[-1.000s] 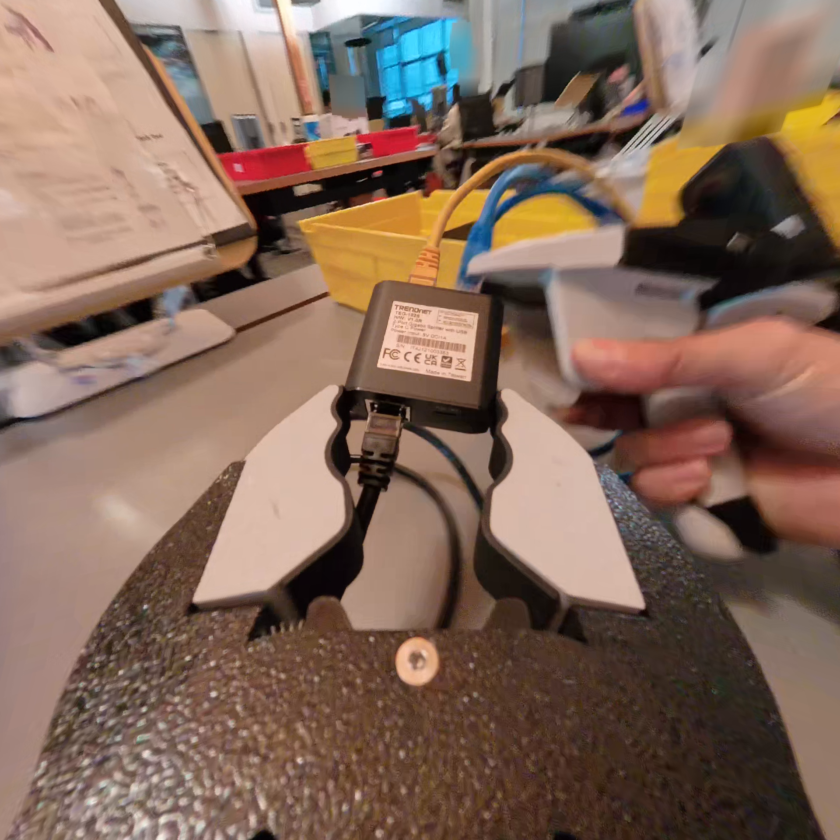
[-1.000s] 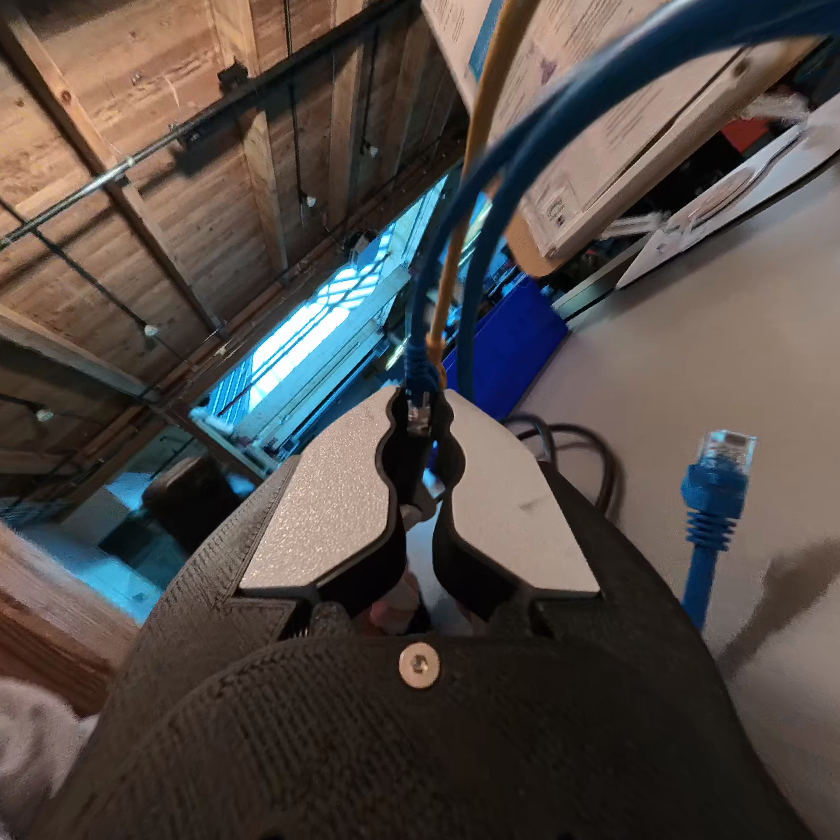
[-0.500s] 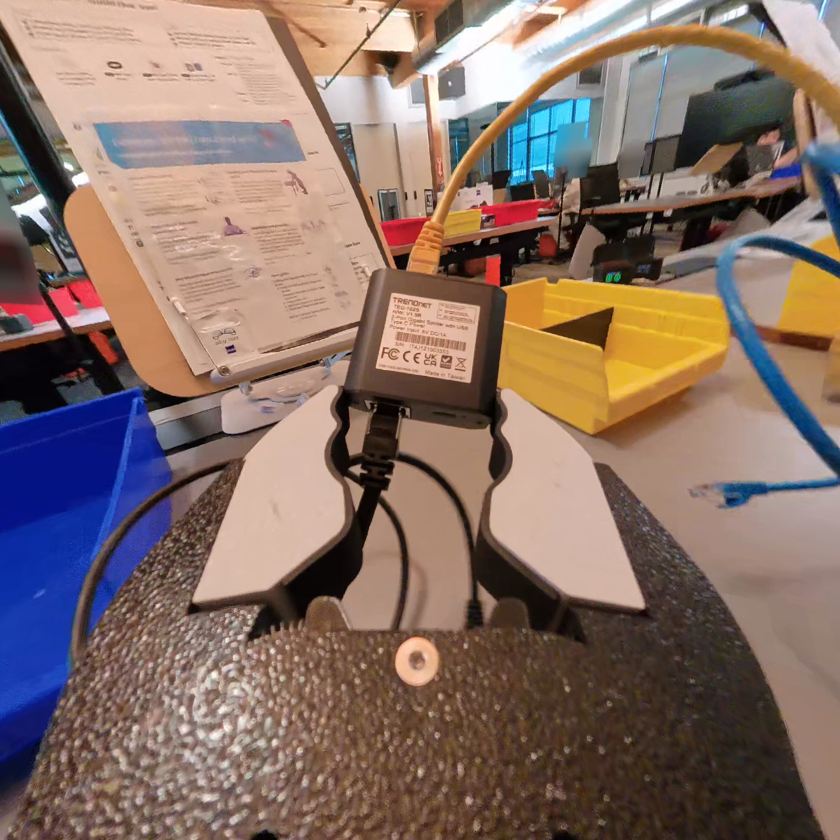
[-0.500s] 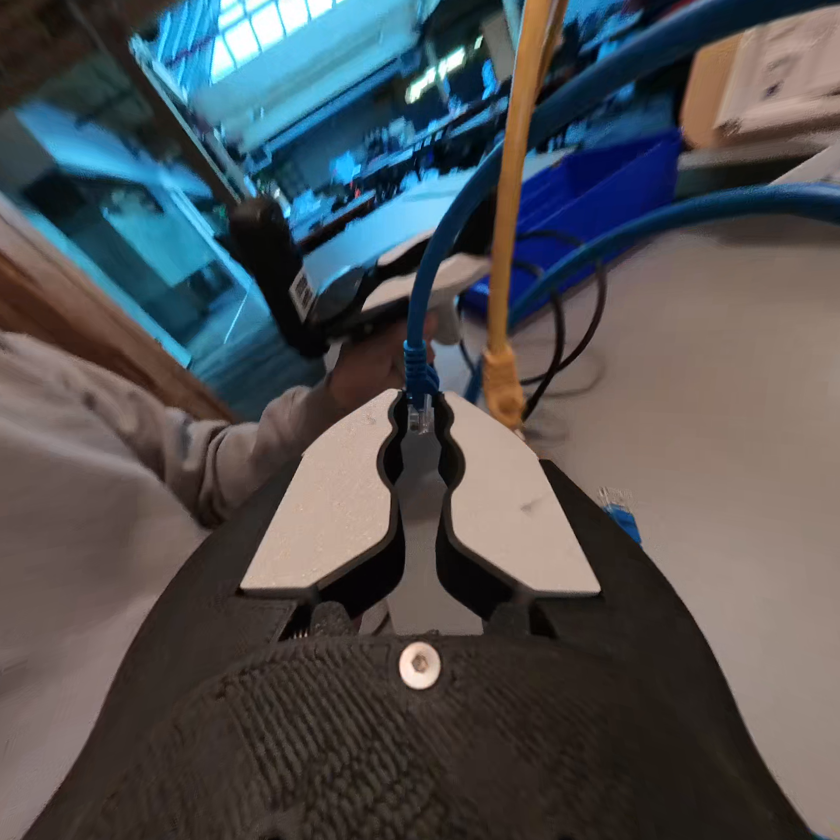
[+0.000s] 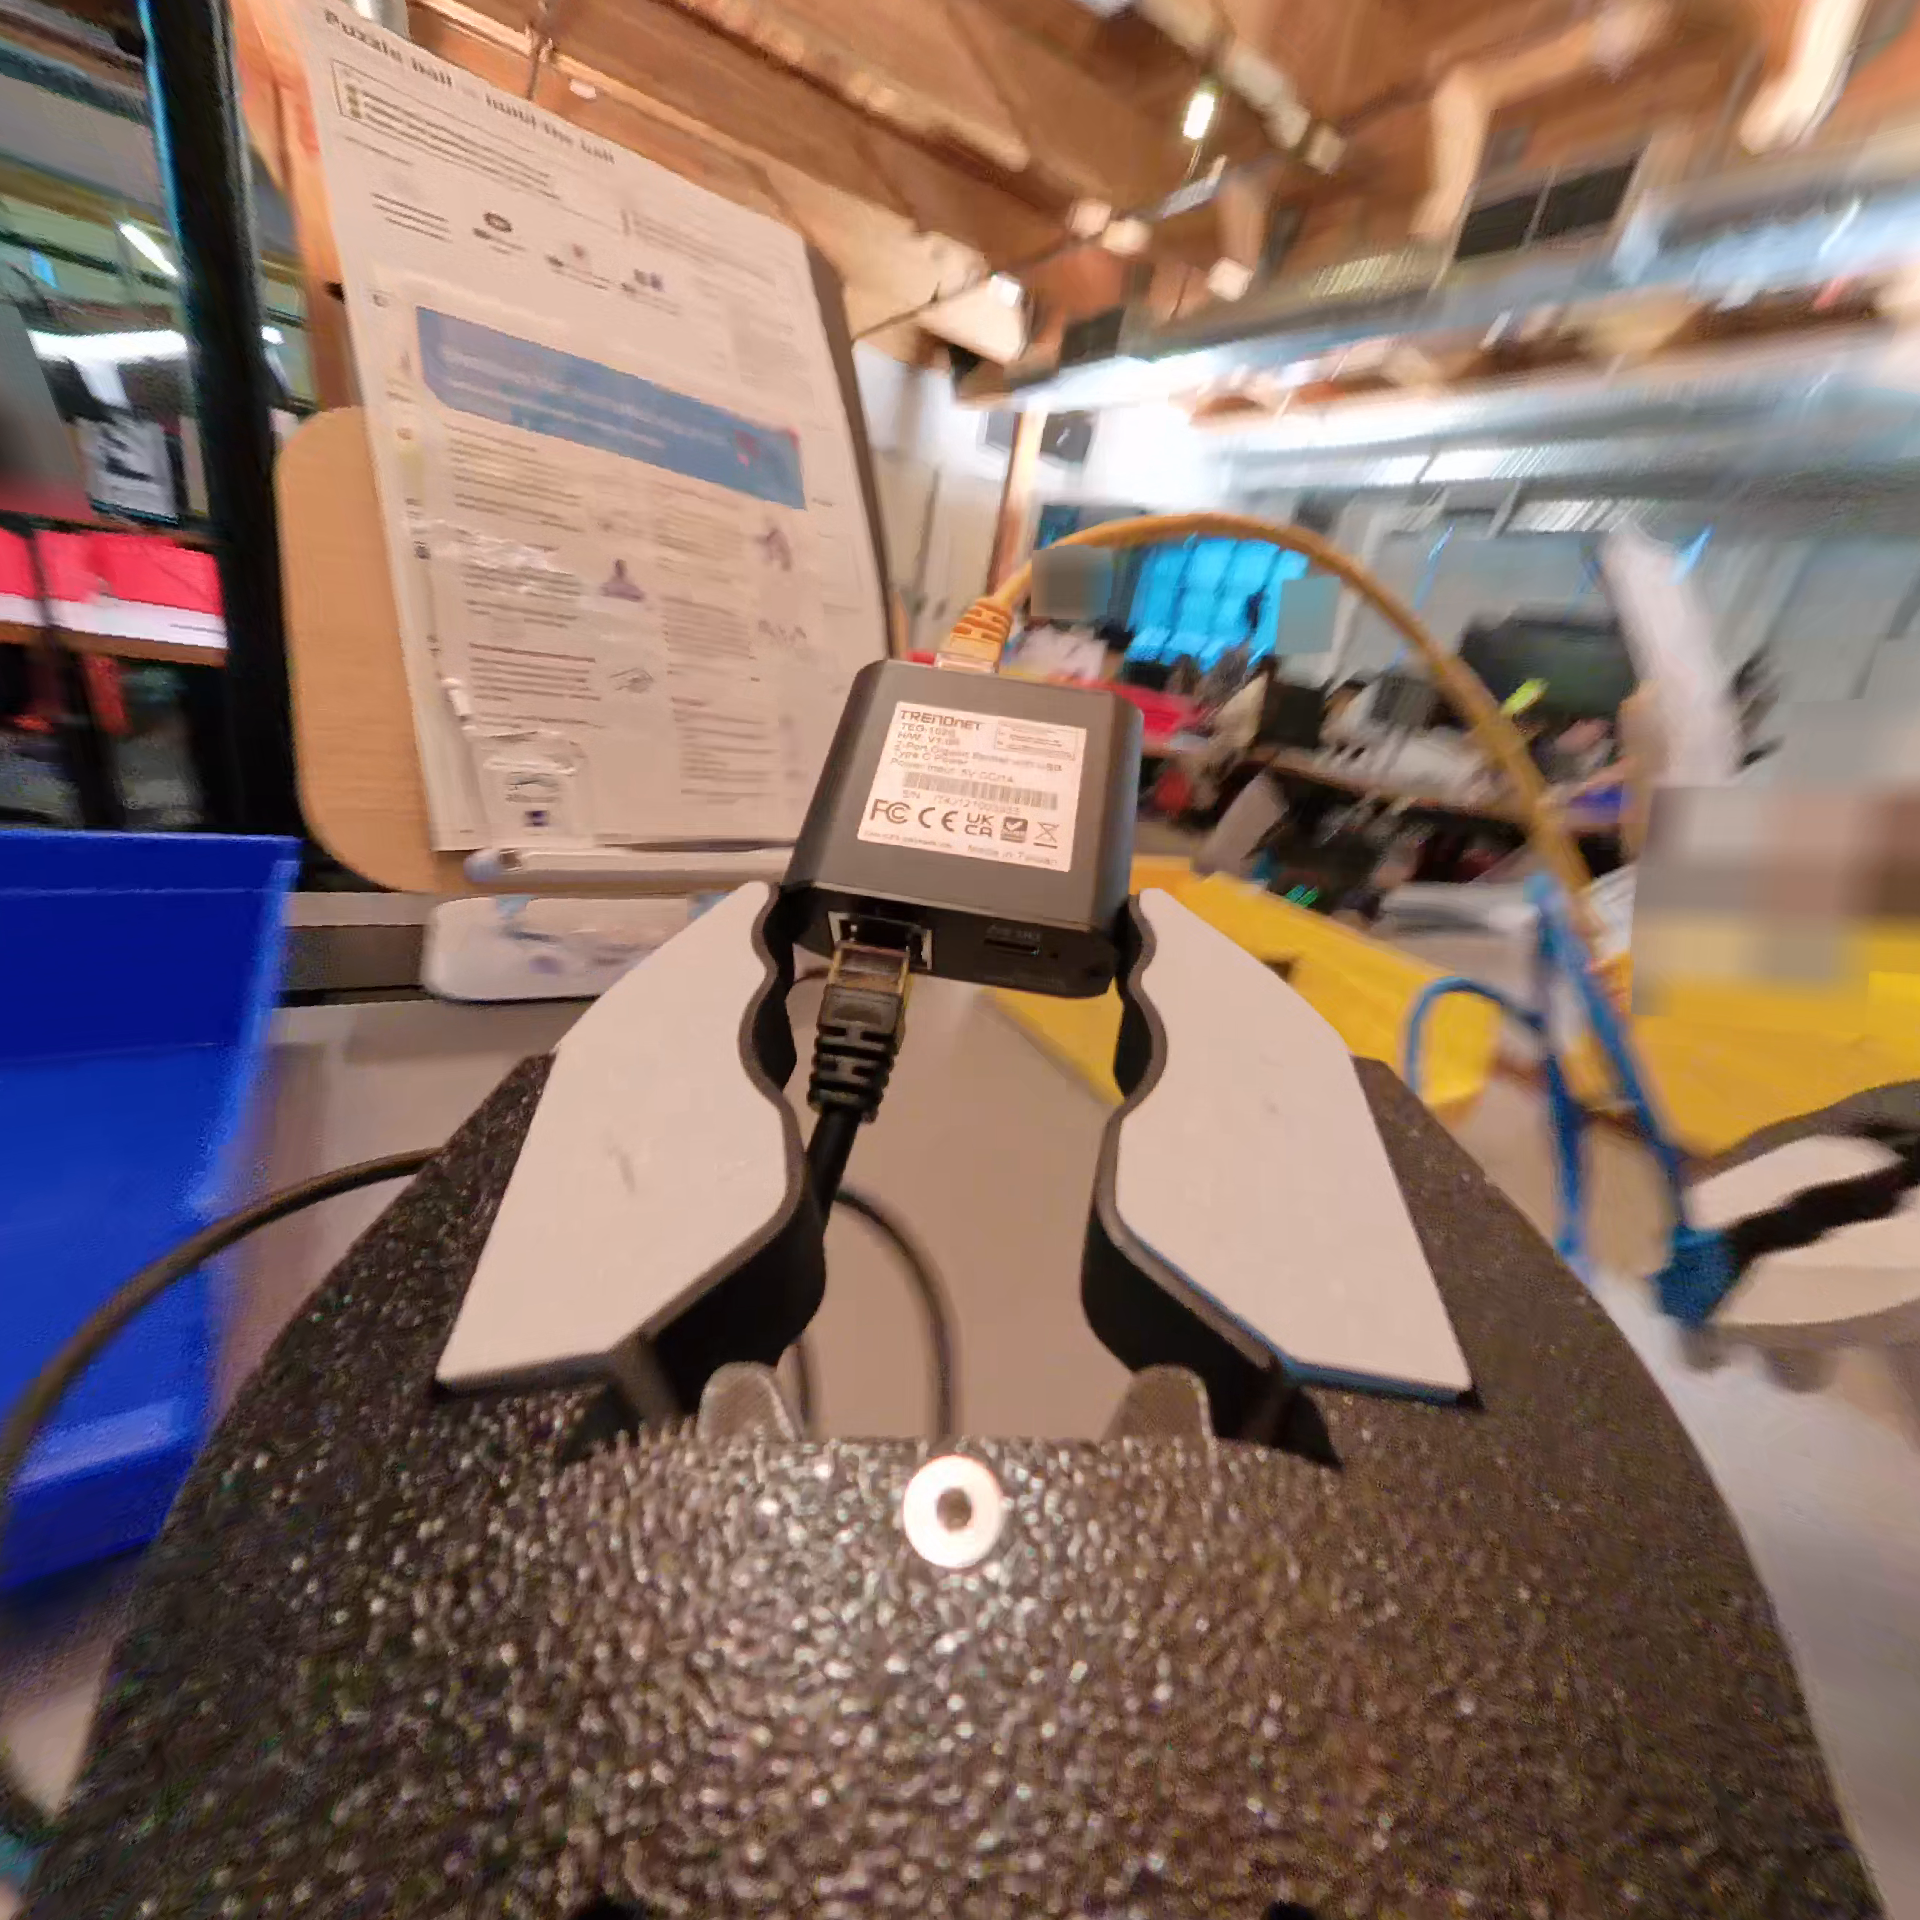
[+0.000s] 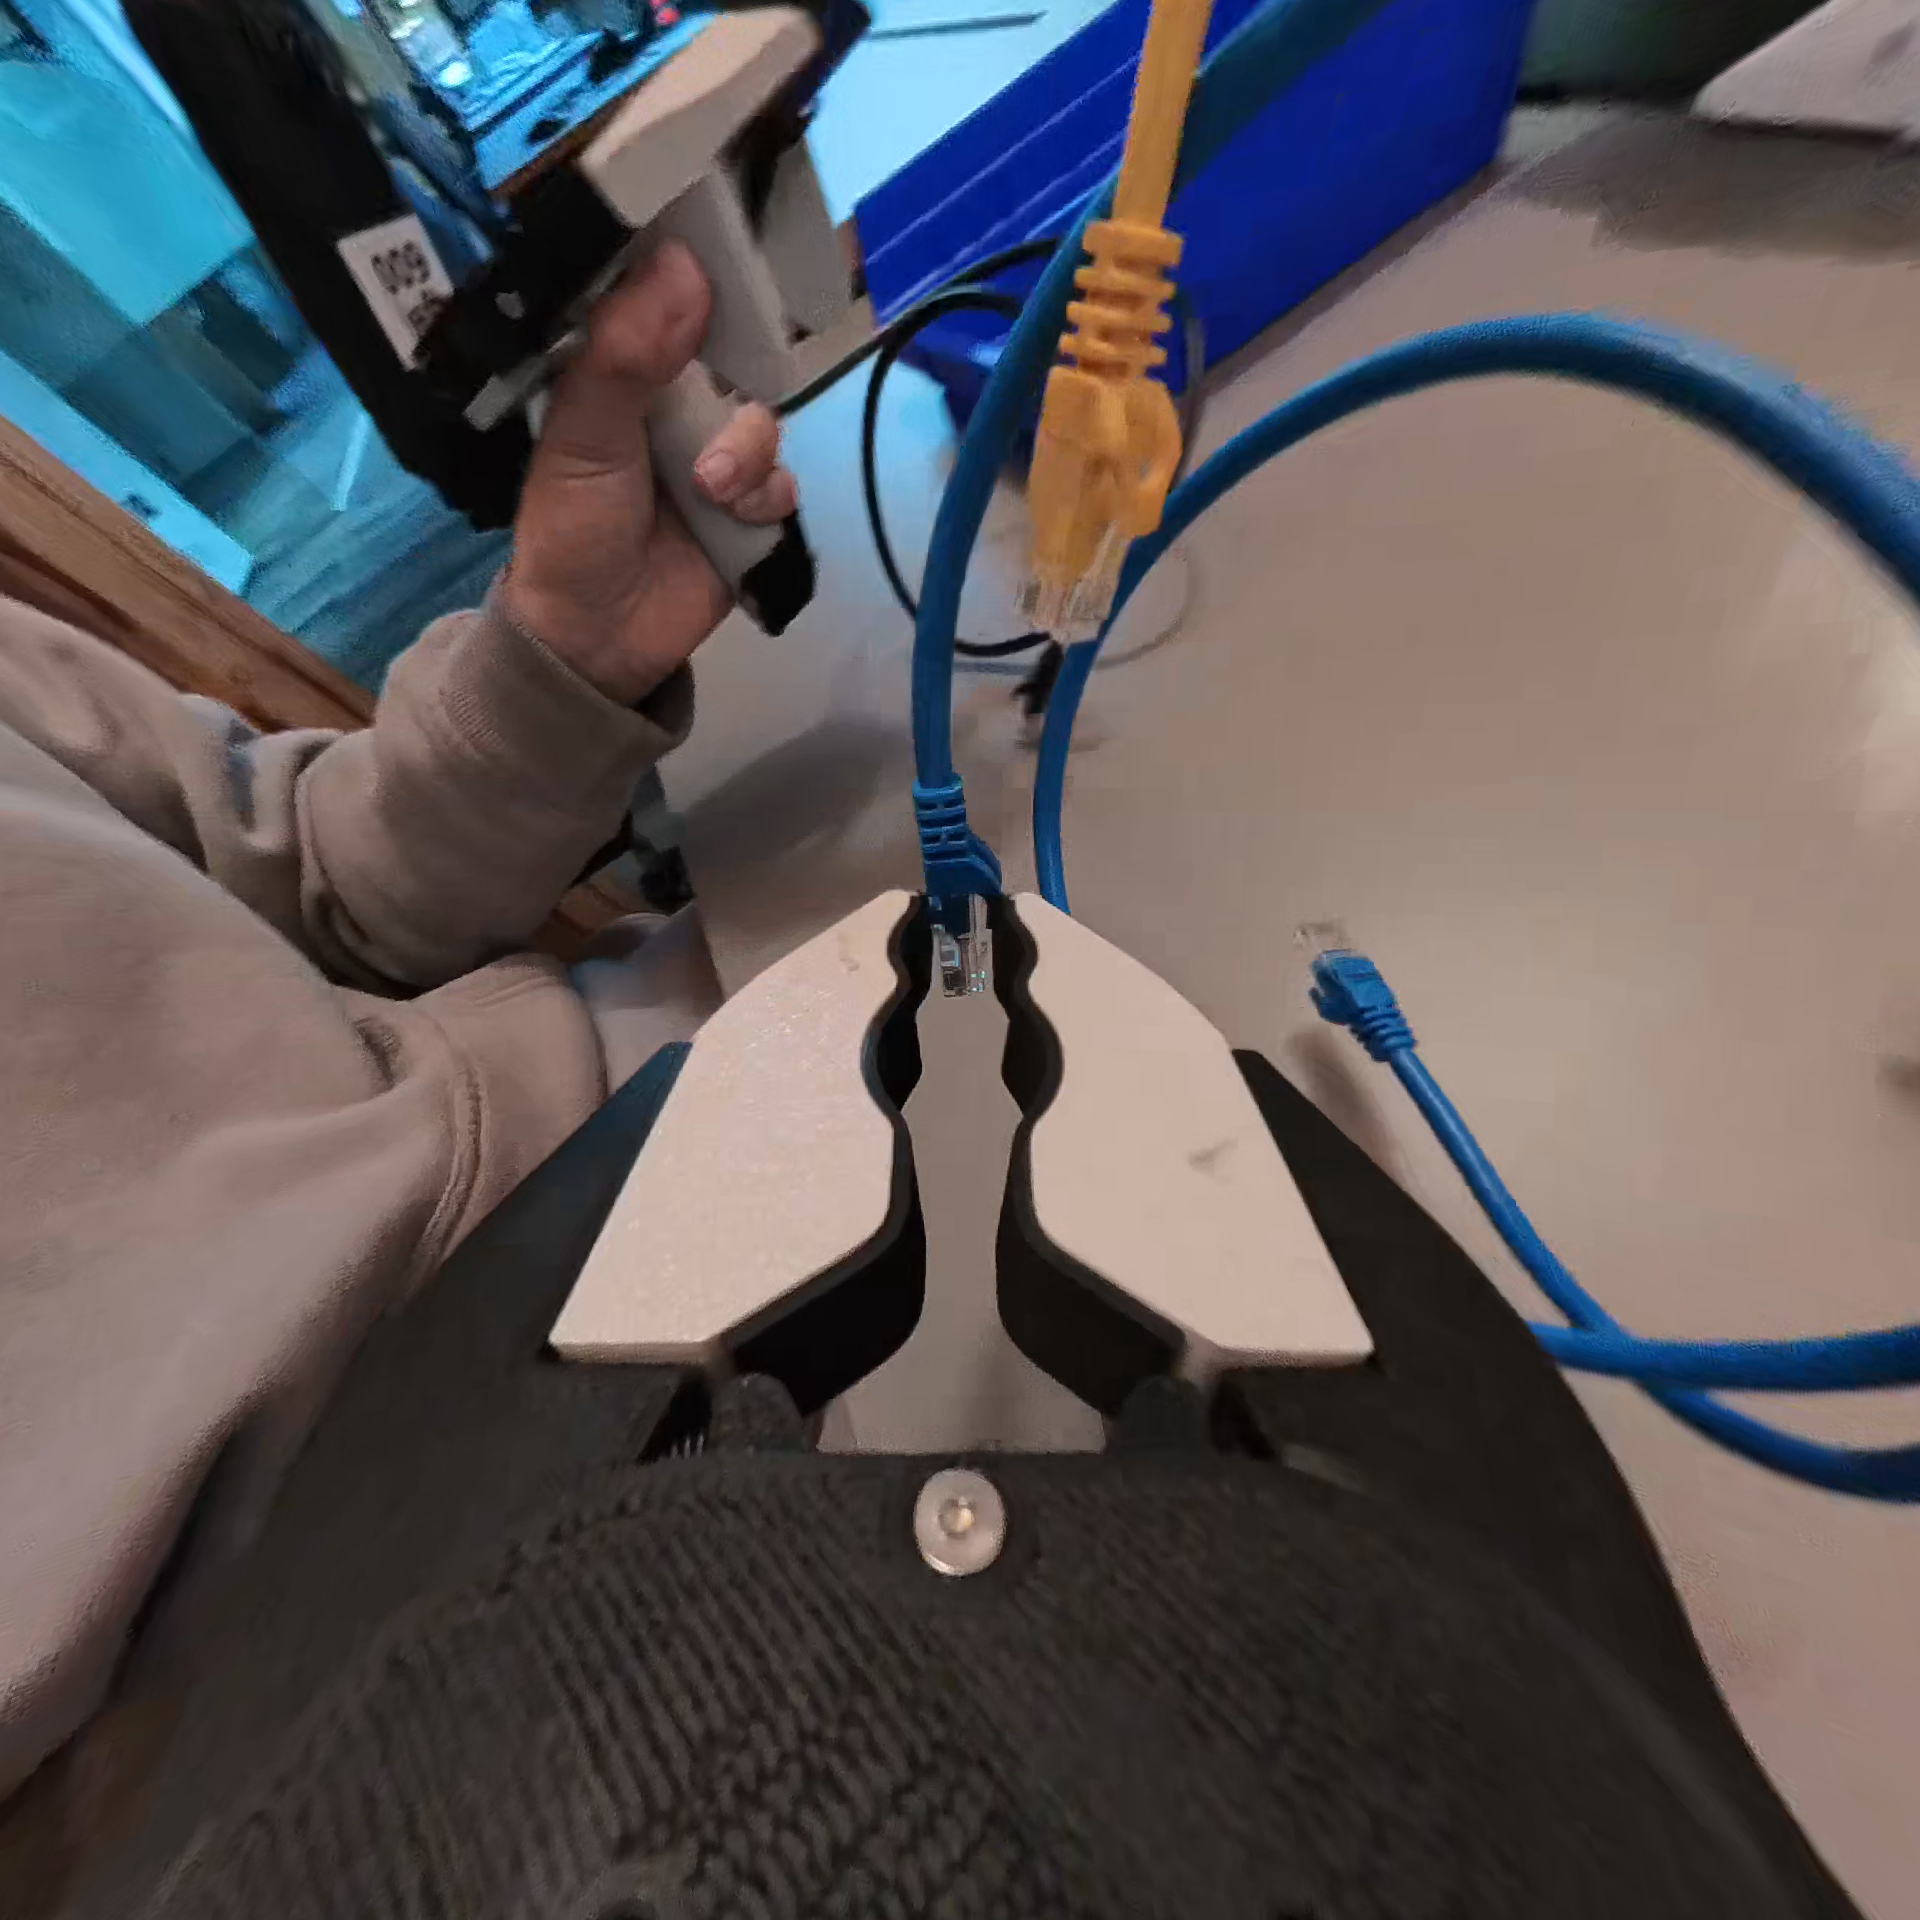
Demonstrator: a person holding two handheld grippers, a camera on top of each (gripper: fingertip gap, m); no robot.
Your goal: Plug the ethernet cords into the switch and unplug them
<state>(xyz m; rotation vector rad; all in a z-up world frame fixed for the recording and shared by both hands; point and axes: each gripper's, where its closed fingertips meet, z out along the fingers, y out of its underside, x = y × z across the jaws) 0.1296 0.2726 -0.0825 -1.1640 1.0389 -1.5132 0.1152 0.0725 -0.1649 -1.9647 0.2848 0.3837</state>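
Note:
My left gripper (image 5: 956, 914) is shut on the black switch (image 5: 966, 831) and holds it above the table. A black cord (image 5: 857, 1023) is plugged into the switch's near side, and a yellow cord (image 5: 977, 629) into its far side. My right gripper (image 6: 963, 914) is shut on a blue cord's plug (image 6: 956, 883), apart from the switch. It also shows blurred at the right of the left wrist view (image 5: 1766, 1236). The yellow cord's other plug (image 6: 1101, 468) hangs free. A second blue plug (image 6: 1351, 987) lies on the table.
The grey table (image 6: 1507, 727) carries loops of blue cord (image 6: 1662, 1361). A blue bin (image 5: 125, 1039) stands at the left and a yellow bin (image 5: 1299, 977) behind the switch. A paper sheet on a stand (image 5: 603, 520) is at the back. A person's hand (image 6: 623, 540) holds the left gripper. Some 20 cm of space lies between my two pairs of fingers.
The blue plug has come away from the switch's far side in my right gripper, which has moved off low to the right. My left gripper has swung and tilted up with the switch.

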